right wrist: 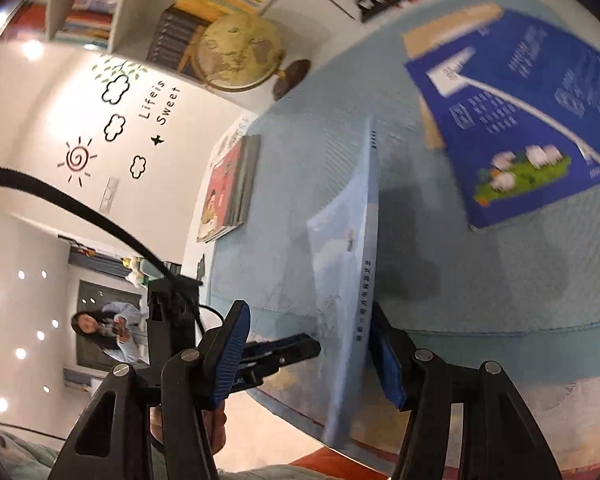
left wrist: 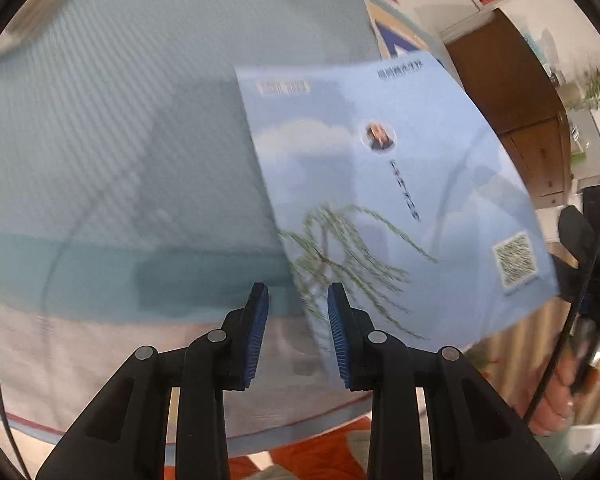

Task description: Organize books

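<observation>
The light blue book (right wrist: 345, 280) stands on its edge on the surface (right wrist: 292, 152), between the parted fingers of the right gripper (right wrist: 307, 312); only one pad seems to touch it. The left gripper (left wrist: 298, 292), fingers slightly apart and empty, leans on its cover. Unclamped, it could topple or slip off the edge. The shelf (right wrist: 120, 8) far behind the book is full of books.

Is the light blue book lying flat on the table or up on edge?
Up on edge: the light blue book is tilted clear of the teal tablecloth, spine toward the right tongs.
</observation>
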`<state>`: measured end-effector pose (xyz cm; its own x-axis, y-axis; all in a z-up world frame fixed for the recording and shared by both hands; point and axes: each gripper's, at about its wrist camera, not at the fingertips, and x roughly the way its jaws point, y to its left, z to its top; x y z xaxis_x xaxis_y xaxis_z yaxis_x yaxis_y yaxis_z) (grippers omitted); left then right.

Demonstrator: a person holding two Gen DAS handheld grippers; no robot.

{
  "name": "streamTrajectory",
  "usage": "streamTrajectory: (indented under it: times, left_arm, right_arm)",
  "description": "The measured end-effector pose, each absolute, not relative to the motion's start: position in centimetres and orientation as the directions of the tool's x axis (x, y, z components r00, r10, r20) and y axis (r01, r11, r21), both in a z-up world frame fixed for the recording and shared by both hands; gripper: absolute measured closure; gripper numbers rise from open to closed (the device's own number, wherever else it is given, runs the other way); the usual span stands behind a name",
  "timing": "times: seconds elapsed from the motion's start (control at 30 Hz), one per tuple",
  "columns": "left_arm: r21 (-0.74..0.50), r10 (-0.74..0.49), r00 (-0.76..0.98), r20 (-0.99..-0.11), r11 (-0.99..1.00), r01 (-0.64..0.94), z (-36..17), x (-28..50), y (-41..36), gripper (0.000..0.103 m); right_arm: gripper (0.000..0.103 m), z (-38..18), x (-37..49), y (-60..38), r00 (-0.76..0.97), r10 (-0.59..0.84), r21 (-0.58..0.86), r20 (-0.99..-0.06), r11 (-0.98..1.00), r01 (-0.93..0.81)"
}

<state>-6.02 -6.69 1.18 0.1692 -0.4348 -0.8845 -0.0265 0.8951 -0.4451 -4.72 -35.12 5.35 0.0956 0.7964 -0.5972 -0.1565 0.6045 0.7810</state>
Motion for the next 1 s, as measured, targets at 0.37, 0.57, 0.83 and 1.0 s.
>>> streamTrajectory:
  times: [0.37, 0.57, 0.83, 1.0]
  left_arm:
    - [-0.551, -0.495, 0.358, -0.792, 0.832, -0.068, 7.6, -5.5, 3.9, 0.076]
    - [-0.454, -0.344, 0.414, -0.843, 0.867, -0.204, 7.4, -6.8, 12.2, 0.077]
    - [-0.401, -0.355, 0.237, -0.905, 0.896, -0.189, 2.1, -10.6, 14.0, 0.077]
    - [-0.428, -0.422, 0.104, -0.901, 0.902, -0.052, 0.2, -12.3, 9.5, 0.077]
  right_arm:
    - [0.045, 11.0, -6.8, -24.5, 0.039, 0.855, 0.8, -0.517, 0.498, -0.333]
    - [0.044, 9.6, -7.6, -17.5, -0.07, 0.849, 0.806, -0.524, 0.468, -0.362]
    - [0.043, 2.5, -8.6, -15.1, -0.019, 0.491, 0.459, -0.871, 0.799, -0.389]
    - [0.059, -1.7, -10.1, -15.6, -0.076, 0.368, 0.369, -0.927, 0.85, -0.377]
